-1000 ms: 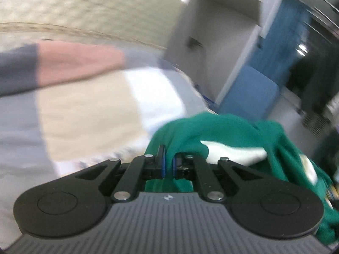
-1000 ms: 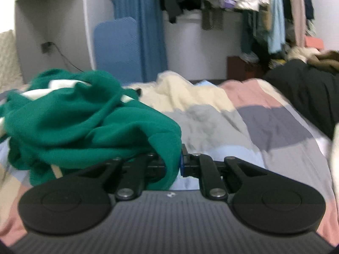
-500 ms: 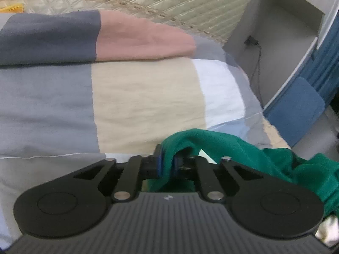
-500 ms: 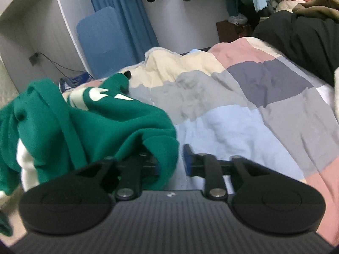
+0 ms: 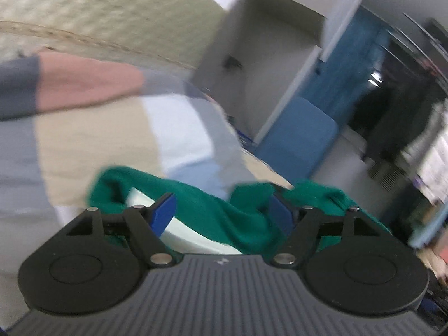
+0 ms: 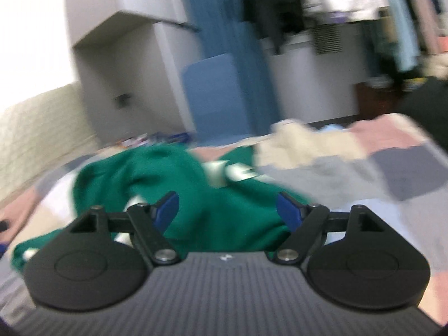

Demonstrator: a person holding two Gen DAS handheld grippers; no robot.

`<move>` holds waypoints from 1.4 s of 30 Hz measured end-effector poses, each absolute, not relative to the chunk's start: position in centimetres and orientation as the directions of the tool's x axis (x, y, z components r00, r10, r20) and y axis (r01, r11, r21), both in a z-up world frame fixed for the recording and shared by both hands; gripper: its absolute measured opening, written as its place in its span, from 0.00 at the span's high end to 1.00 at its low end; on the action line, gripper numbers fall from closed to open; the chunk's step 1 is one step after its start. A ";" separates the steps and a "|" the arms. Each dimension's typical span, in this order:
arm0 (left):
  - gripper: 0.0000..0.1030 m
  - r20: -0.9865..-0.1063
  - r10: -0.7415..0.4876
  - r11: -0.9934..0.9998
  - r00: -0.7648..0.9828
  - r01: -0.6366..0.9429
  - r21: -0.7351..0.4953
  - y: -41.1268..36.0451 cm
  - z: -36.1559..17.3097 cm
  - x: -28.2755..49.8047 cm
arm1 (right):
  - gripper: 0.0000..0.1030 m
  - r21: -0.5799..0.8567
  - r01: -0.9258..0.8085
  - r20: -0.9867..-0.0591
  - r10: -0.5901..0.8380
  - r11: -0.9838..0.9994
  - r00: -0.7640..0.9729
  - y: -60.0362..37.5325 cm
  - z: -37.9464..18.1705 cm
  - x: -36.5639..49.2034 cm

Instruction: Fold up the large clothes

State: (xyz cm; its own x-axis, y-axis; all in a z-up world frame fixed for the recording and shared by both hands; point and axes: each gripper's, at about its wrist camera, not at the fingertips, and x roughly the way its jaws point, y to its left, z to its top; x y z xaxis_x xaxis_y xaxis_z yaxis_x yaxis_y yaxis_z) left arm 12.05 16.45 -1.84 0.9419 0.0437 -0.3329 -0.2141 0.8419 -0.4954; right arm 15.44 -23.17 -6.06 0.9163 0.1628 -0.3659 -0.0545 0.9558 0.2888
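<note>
A green garment with white patches (image 5: 224, 212) lies crumpled on the patchwork quilt (image 5: 92, 145). In the left wrist view my left gripper (image 5: 224, 210) has its jaws opening wide; green cloth lies loose between the blue pads (image 5: 163, 212), which do not press on it. The right wrist view shows the same green garment (image 6: 196, 196) in a heap ahead. My right gripper (image 6: 226, 210) is opening too, with the cloth between and below its blue pads (image 6: 288, 212), free of them. Both views are blurred.
The quilt (image 6: 350, 173) covers the bed in grey, beige, pink and pale blue patches. A padded headboard (image 5: 98, 19) stands behind, a grey cabinet (image 5: 252, 70) and a blue chair (image 6: 215, 95) beside the bed. Clothes hang on a rack (image 6: 364, 8) at the back right.
Both grippers were shut on folds of the green garment; both have opened wide and let the cloth go. The garment has slumped onto the quilt. Both views have swung and blurred.
</note>
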 end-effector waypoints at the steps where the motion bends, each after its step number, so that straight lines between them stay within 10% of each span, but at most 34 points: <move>1: 0.25 -0.337 0.018 0.846 0.941 -0.195 -0.497 15.9 -2.1 12.4 | 0.23 0.284 -0.086 -0.370 0.192 0.955 0.909 -22.5 -6.4 15.9; 9: 0.24 -0.403 -0.126 0.864 0.906 -0.099 -0.494 12.2 -5.3 15.4 | 0.24 0.096 -0.109 -0.444 0.141 0.989 0.885 -17.9 -10.9 21.6; 14: 0.24 -0.366 -0.164 0.850 0.916 -0.057 -0.524 12.8 -5.5 15.9 | 0.80 0.121 -0.165 -0.443 0.202 0.979 0.874 -17.9 -10.9 21.1; 17: 0.24 -0.314 -0.186 0.846 0.931 -0.011 -0.533 13.2 -4.7 15.3 | 0.84 0.119 -0.240 -0.390 0.268 0.963 0.881 -17.2 -8.9 19.2; 26: 0.24 -0.180 -0.320 0.790 0.930 0.157 -0.592 14.9 -0.4 10.4 | 0.85 -0.020 -0.590 -0.288 0.561 0.807 0.776 -12.3 -5.1 9.3; 36: 0.20 -0.245 -0.541 0.635 0.805 0.200 -0.746 16.0 -2.8 8.2 | 0.82 0.035 -0.774 -0.600 0.632 0.632 0.490 -5.0 -11.8 6.7; 42: 0.20 -0.343 -0.543 0.654 0.766 0.129 -0.746 15.3 -5.3 10.2 | 0.41 0.128 -0.750 -0.615 0.645 0.649 0.453 -6.5 -11.1 6.4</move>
